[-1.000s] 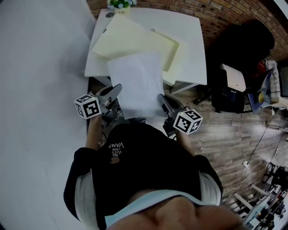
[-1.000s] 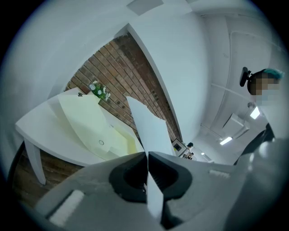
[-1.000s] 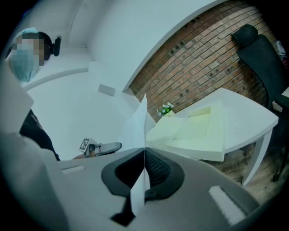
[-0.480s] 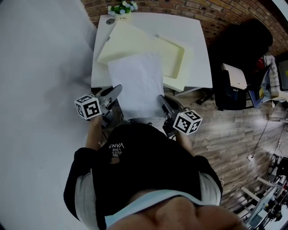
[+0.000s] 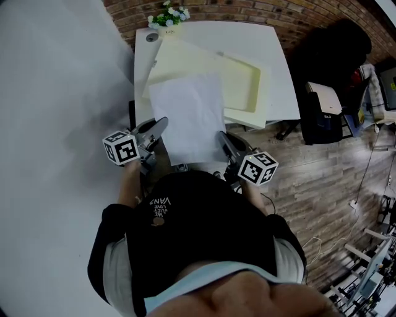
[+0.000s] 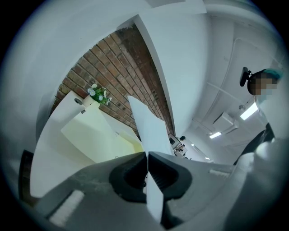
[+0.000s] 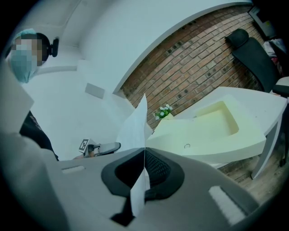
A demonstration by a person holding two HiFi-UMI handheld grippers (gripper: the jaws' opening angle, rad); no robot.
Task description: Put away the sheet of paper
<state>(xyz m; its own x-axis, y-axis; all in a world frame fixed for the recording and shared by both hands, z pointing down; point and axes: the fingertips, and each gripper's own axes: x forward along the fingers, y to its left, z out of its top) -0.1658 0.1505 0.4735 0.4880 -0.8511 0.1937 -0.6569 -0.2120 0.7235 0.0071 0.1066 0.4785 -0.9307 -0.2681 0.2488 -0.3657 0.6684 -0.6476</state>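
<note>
Carry step: the sheet of paper (image 5: 189,117) hangs in the air at the bench's (image 5: 272,43) near edge, its far end over the cream tray (image 5: 242,74) (likely the put-away spot). Next it needs moving forward and lowering flat into the tray before release. The left tongs (image 5: 159,125) and right tongs (image 5: 221,137) are both clamped tight on the sheet's side edges.

Office with white desk (image 5: 278,59), black chair (image 7: 253,55)

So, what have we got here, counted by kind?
sheet of paper: 1
left hand-held gripper and right hand-held gripper: 2
cream case: 1
white table: 1
flower pot: 1
Total: 6
</note>
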